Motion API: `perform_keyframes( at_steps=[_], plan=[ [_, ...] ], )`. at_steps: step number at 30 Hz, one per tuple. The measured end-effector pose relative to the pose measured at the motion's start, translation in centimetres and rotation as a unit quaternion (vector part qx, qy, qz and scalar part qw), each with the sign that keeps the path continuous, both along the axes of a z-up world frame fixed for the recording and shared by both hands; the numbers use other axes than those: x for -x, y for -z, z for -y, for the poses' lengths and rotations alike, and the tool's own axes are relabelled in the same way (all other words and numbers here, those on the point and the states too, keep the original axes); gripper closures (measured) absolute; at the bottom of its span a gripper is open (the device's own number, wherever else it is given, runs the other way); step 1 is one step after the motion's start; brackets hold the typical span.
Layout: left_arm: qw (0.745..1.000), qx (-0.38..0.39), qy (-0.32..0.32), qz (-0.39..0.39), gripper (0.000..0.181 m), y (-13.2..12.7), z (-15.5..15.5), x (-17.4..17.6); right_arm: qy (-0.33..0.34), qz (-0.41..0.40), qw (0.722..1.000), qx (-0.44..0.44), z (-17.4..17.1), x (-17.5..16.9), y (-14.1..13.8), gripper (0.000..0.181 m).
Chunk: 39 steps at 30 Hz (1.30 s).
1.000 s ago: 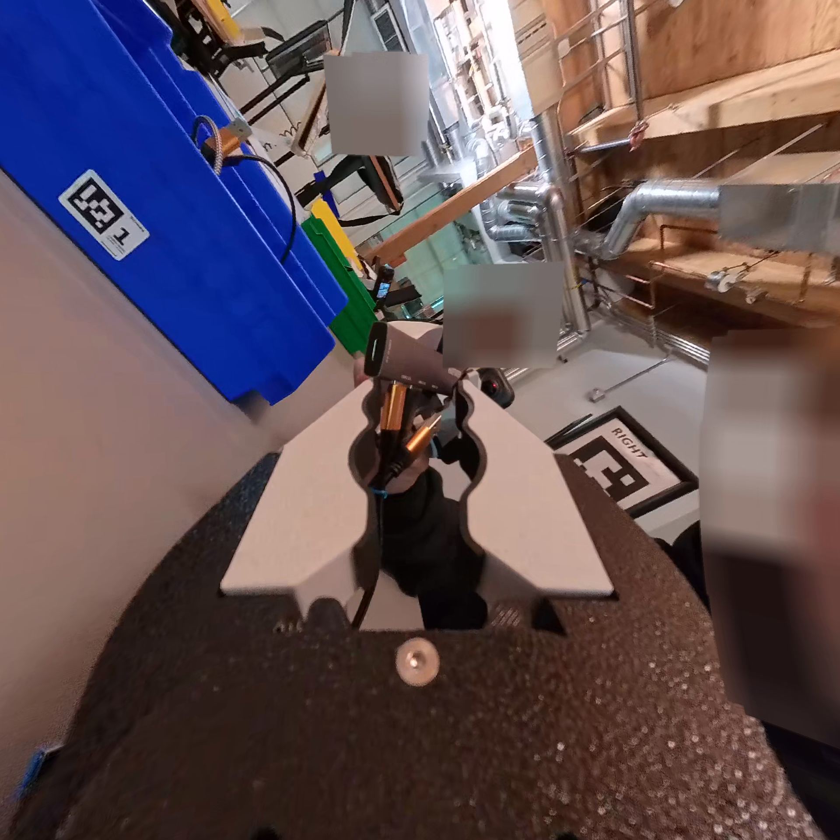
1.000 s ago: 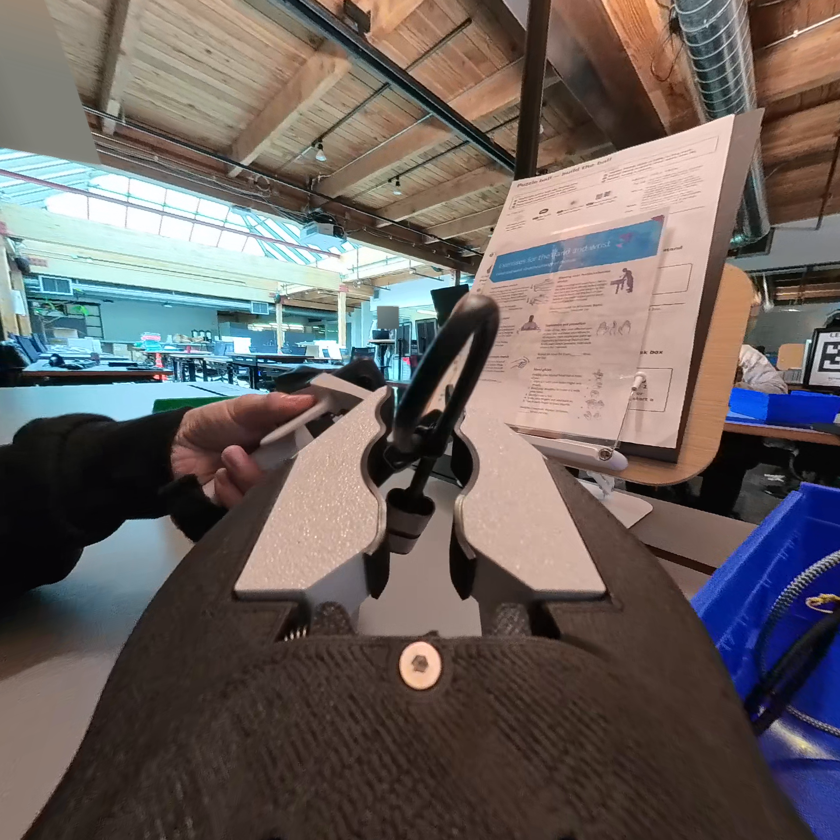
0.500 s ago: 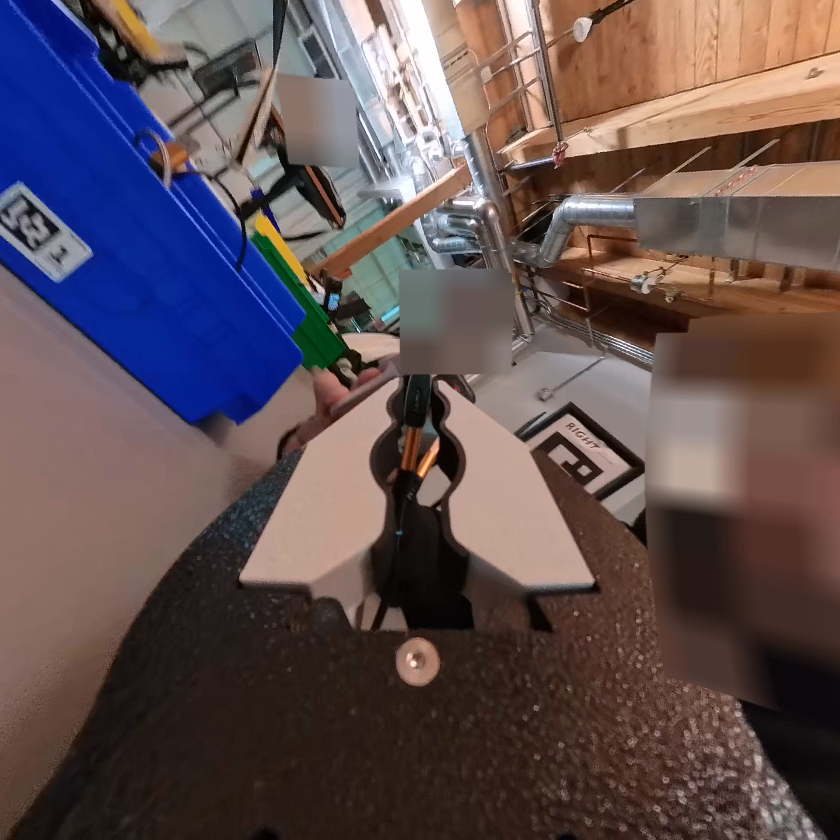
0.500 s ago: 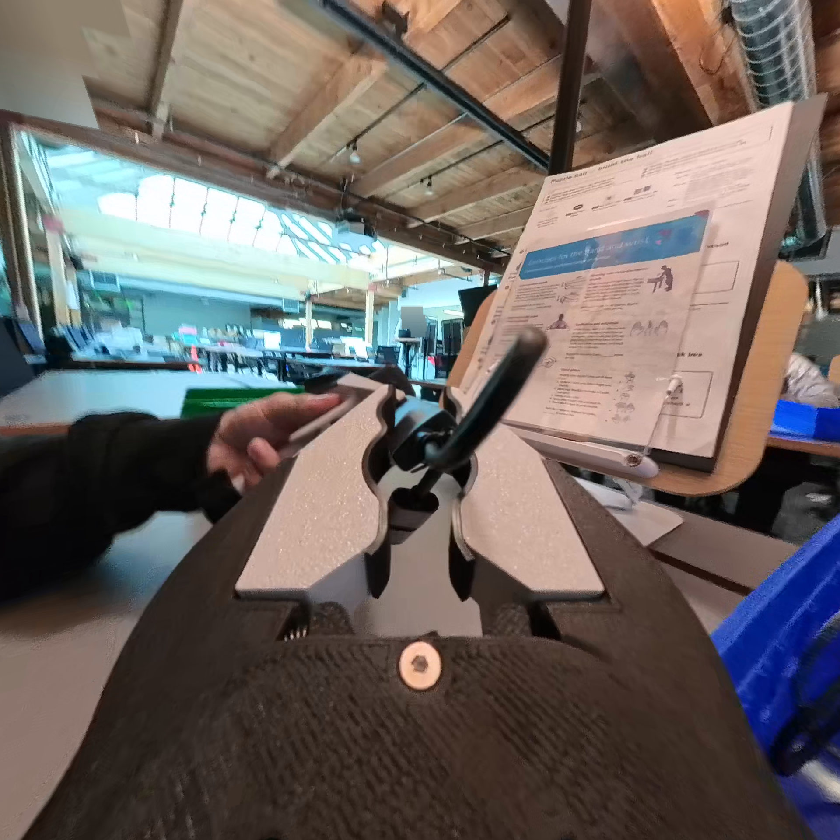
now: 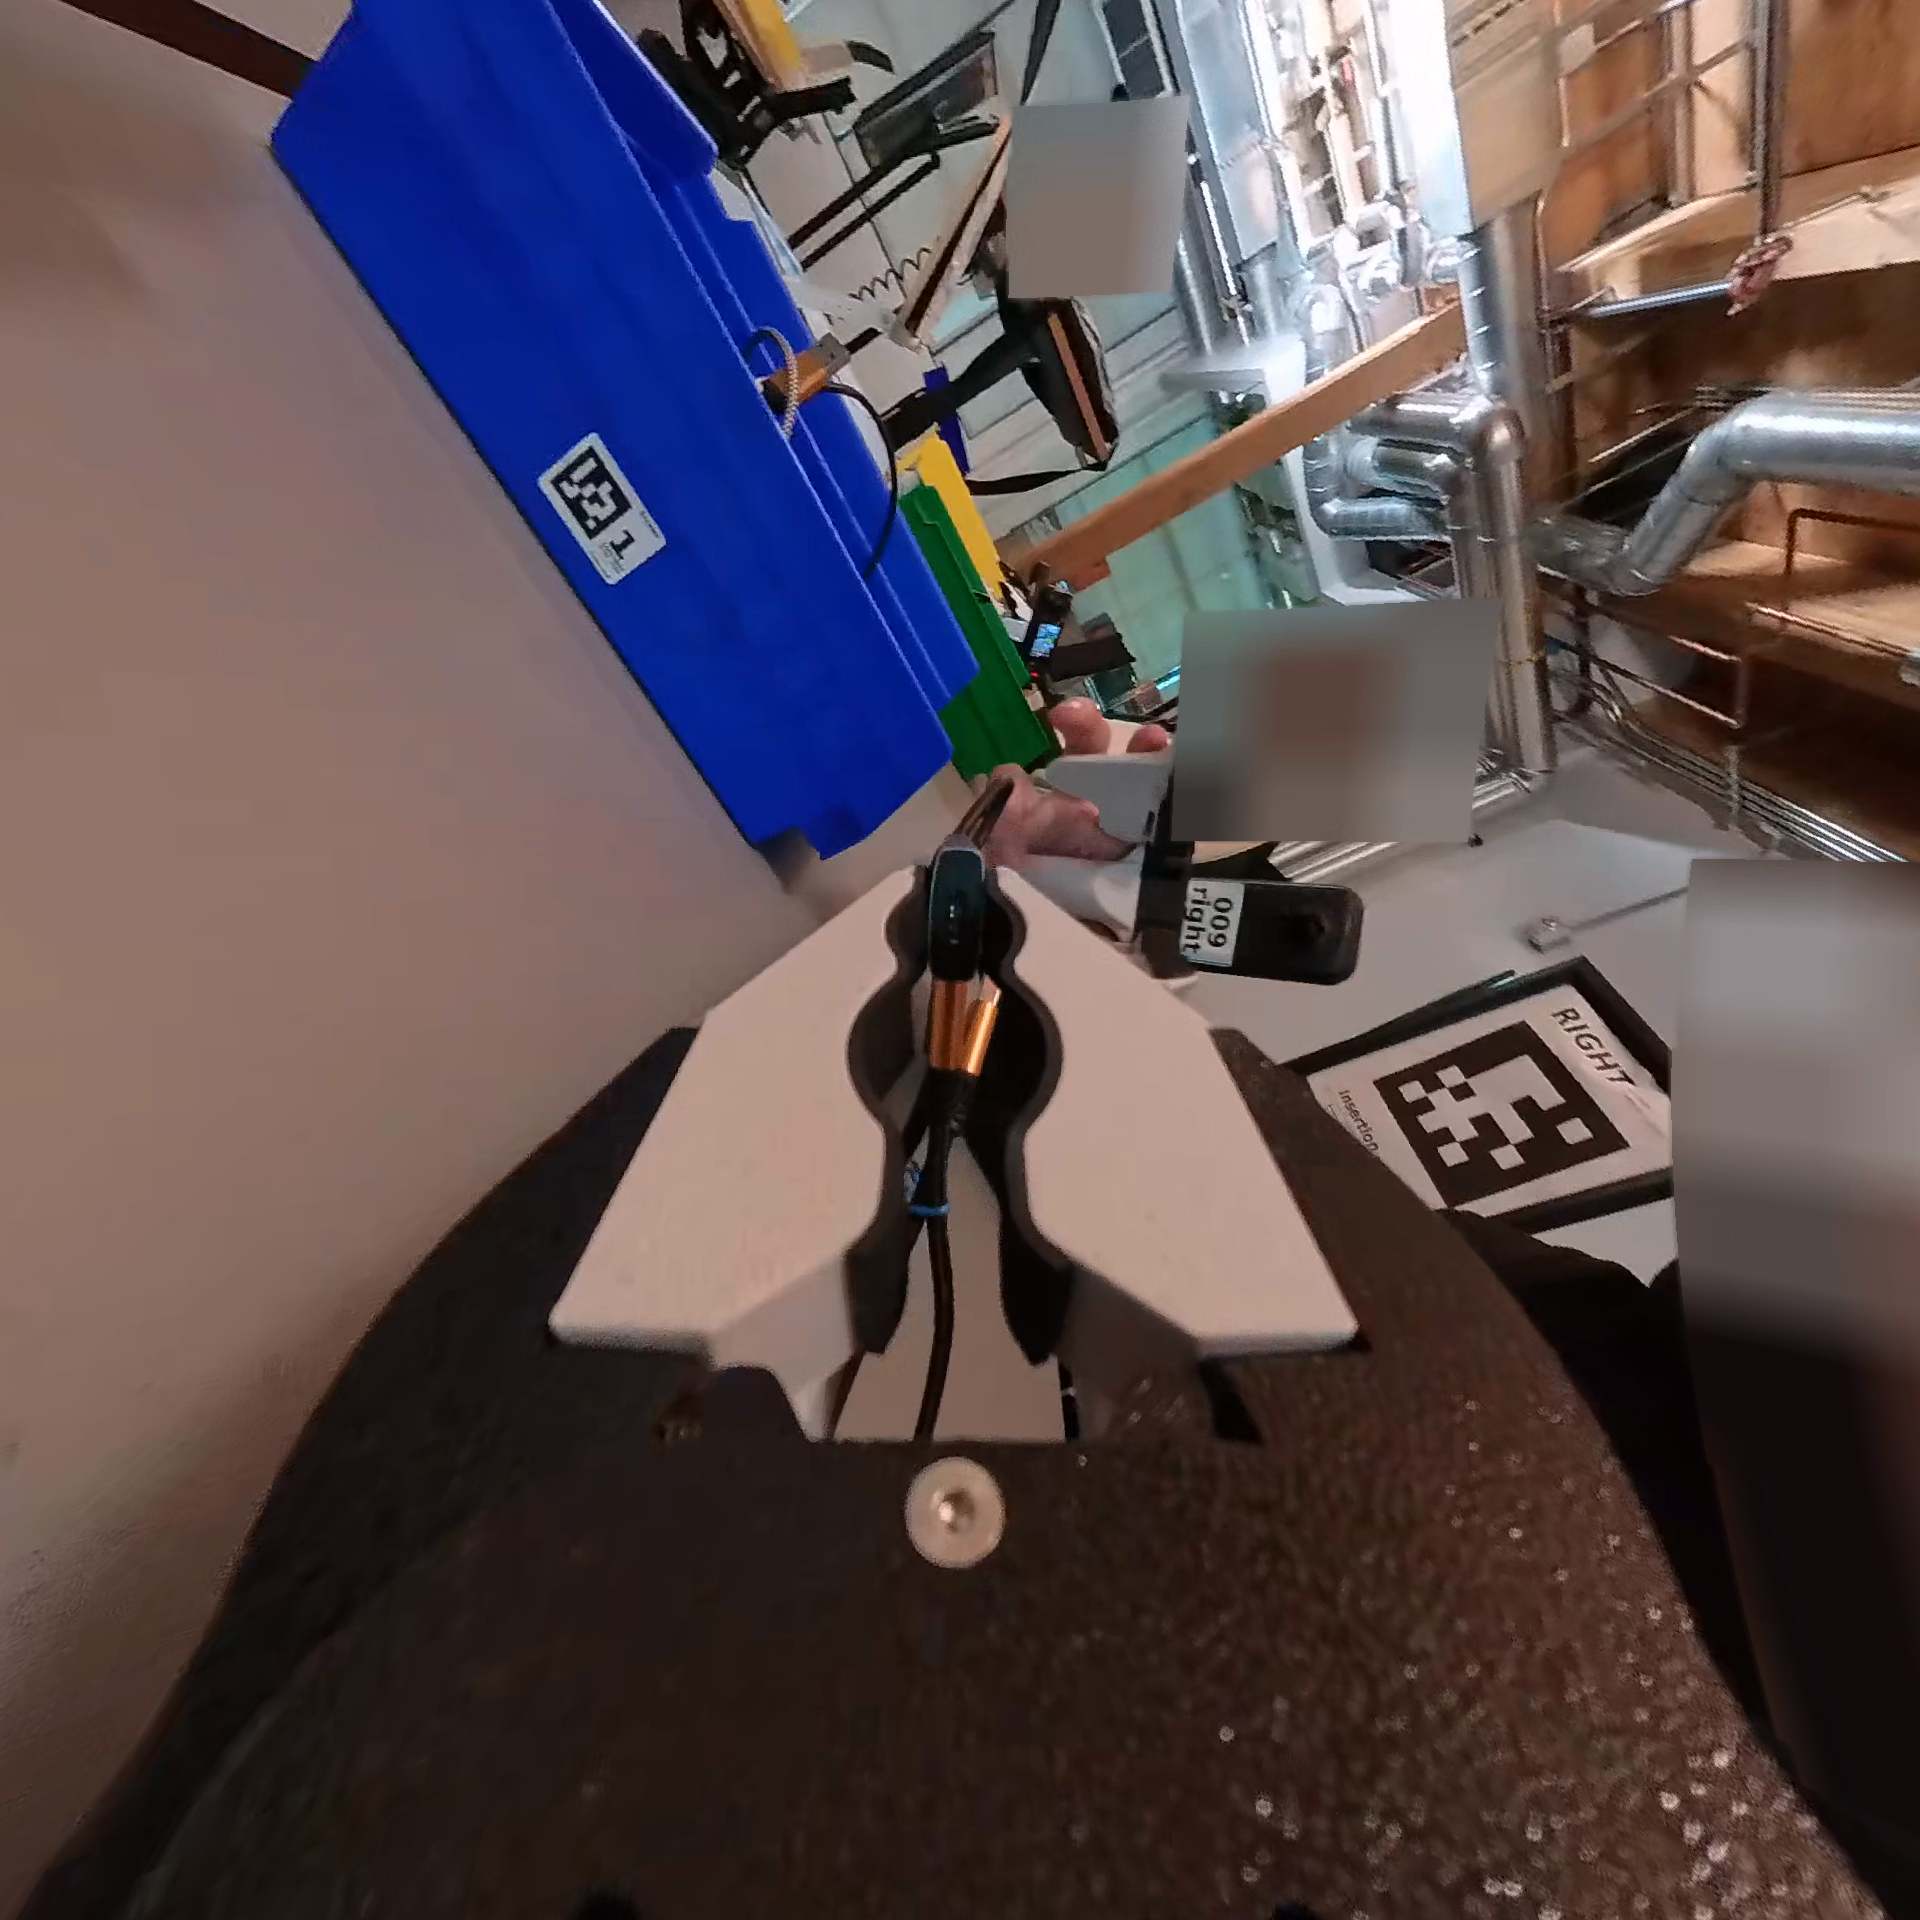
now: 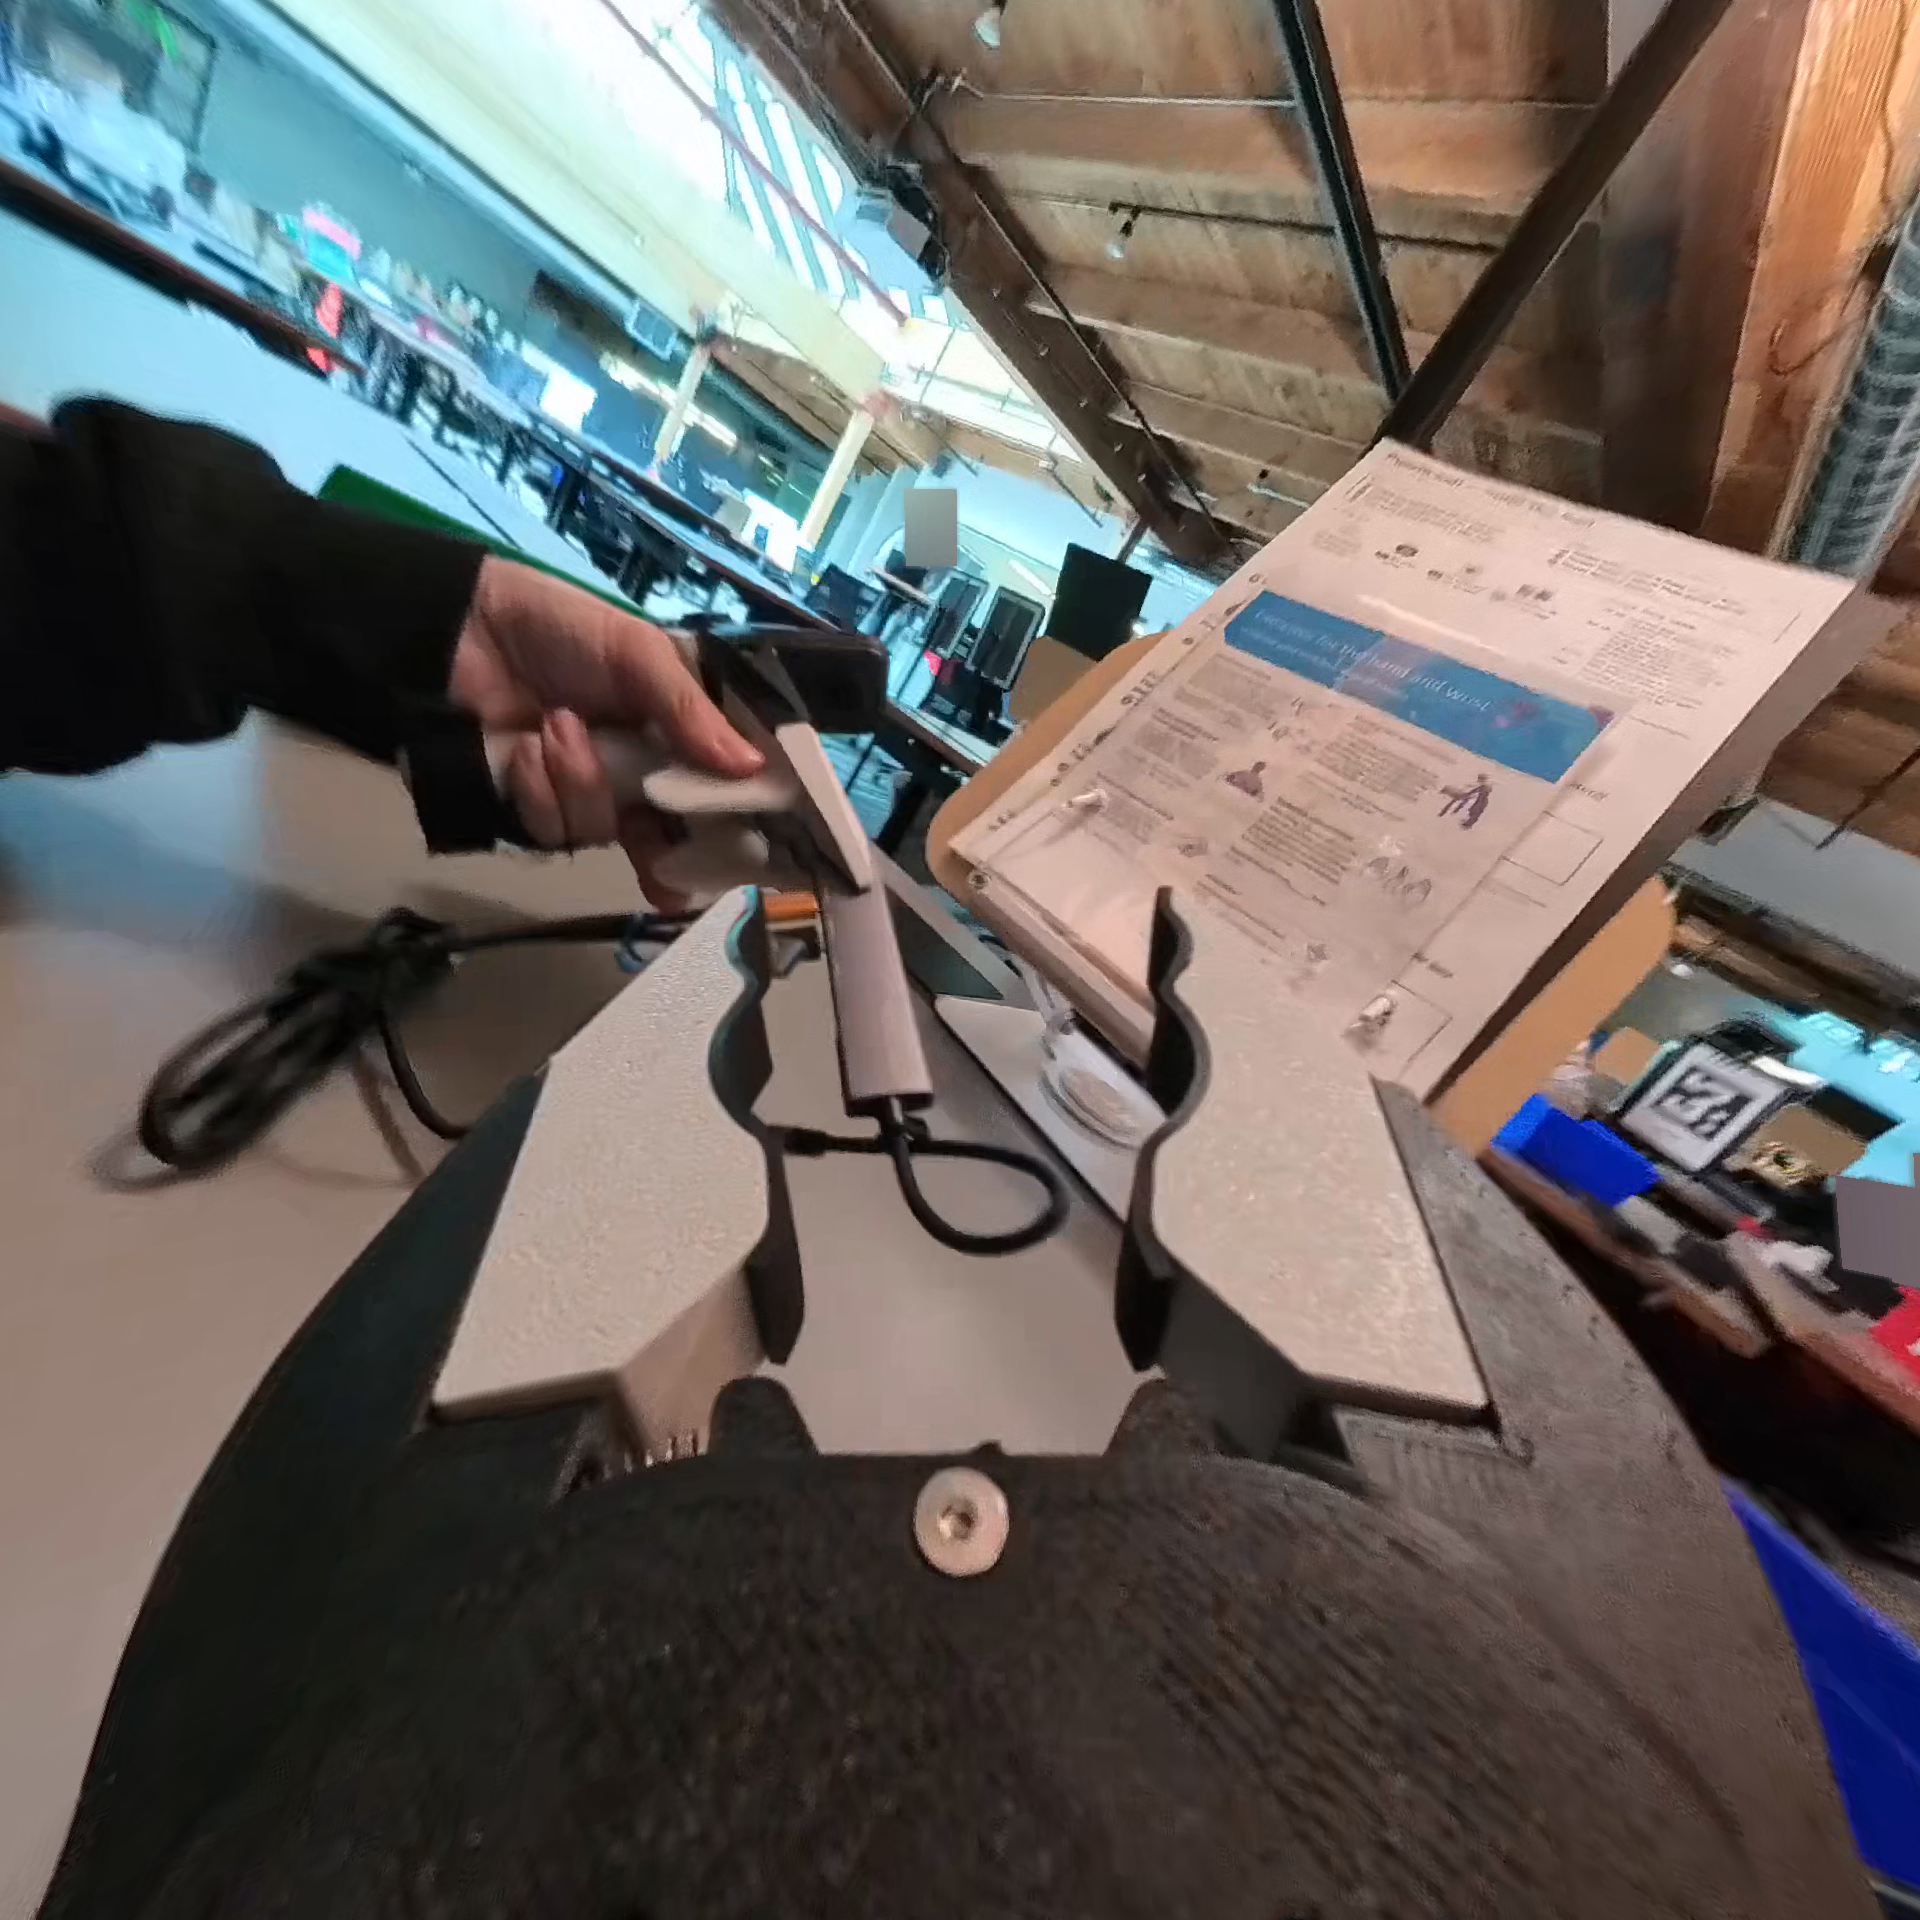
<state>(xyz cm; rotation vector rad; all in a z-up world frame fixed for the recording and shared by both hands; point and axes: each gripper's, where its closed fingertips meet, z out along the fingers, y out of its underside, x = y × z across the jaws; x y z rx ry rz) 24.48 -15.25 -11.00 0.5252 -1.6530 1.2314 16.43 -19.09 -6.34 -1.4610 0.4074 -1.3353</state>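
My left gripper (image 5: 961,914) is shut on a slim grey hub (image 5: 954,920), seen end-on, with gold-sleeved cable plugs (image 5: 961,1023) entering it and a black cable running back between the jaws. In the right wrist view the hub (image 6: 878,997) hangs slanted from the left gripper, which a hand (image 6: 582,707) holds. The hub's short black tail cable (image 6: 966,1195) loops free below it. My right gripper (image 6: 956,914) is open and empty, its jaws on either side of the hub and not touching it. A black cable bundle (image 6: 291,1029) lies on the table (image 6: 156,1351).
A blue bin (image 5: 675,436) with a cable over its rim and a green bin (image 5: 987,665) stand on the table (image 5: 260,831). A framed marker sheet (image 5: 1496,1122) lies at the right. A document stand (image 6: 1403,748) rises just behind the hub. Another blue bin (image 6: 1849,1714) shows at the lower right. The tips of one gripper are about 11 centimeters away from the tips of the other.
My right gripper has opened and let go of the hub's black tail cable, which now hangs loose. The left gripper has kept its hold and turned the hub end-on.
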Motion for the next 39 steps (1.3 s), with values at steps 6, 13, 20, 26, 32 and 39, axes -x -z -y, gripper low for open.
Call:
perform_keyframes(
  at_steps=[6,13,20,26,32,39],
  plan=[
    [1.0,-0.014,0.028,0.0,0.175,0.7,1.0,1.7,0.045,-0.058,0.996,0.05,-0.8,-2.6,4.2,0.12],
    [0.997,-0.045,0.039,0.041,0.175,1.8,1.1,2.3,0.058,-0.04,0.993,0.098,-1.0,-2.3,4.0,0.125],
    [0.998,-0.028,0.051,0.039,0.175,1.1,1.2,3.0,0.066,-0.097,0.987,0.109,-1.5,-3.3,6.4,0.148],
    [0.998,-0.015,0.054,0.005,0.175,1.1,1.2,2.8,0.049,-0.119,0.987,0.096,-1.7,-3.5,7.2,0.159],
    [0.999,-0.01,0.047,-0.011,0.175,1.0,1.4,2.6,0.049,-0.1,0.99,0.082,-1.9,-3.6,7.0,0.159],
    [0.999,-0.003,0.042,-0.021,0.175,0.6,1.5,2.6,0.04,-0.086,0.994,0.051,-2.0,-3.3,6.2,0.16]
  ],
)
